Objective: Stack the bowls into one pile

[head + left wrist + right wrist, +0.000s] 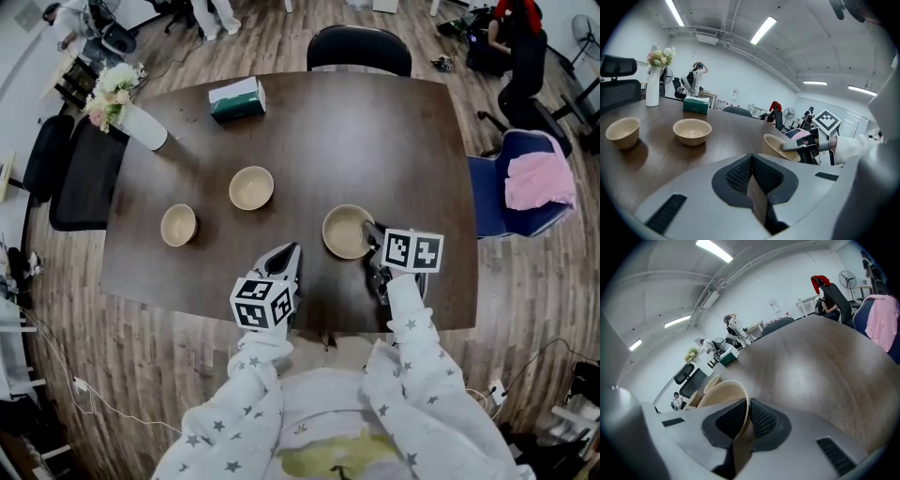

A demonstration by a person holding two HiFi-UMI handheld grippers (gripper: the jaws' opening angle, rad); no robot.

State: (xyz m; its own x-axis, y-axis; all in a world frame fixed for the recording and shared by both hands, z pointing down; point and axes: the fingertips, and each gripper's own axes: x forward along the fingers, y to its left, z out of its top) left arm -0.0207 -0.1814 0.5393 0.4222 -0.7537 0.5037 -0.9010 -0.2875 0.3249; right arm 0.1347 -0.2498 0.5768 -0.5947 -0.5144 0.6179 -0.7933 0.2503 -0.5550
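Note:
Three beige bowls are on the dark wooden table (394,131). The left bowl (178,225) (622,132) and the middle bowl (251,187) (692,131) rest flat. My right gripper (372,234) (746,420) is shut on the near rim of the right bowl (345,232) (724,397). In the left gripper view that bowl (780,147) hangs tilted, just off the table. My left gripper (291,251) (752,173) is shut and holds nothing. It hovers near the table's front edge, left of the held bowl.
At the far side of the table are a green tissue box (237,98) and a white vase with flowers (141,122). A black chair (359,47) stands at the far side, another black chair (84,173) at the left, and a blue chair with pink cloth (534,183) at the right.

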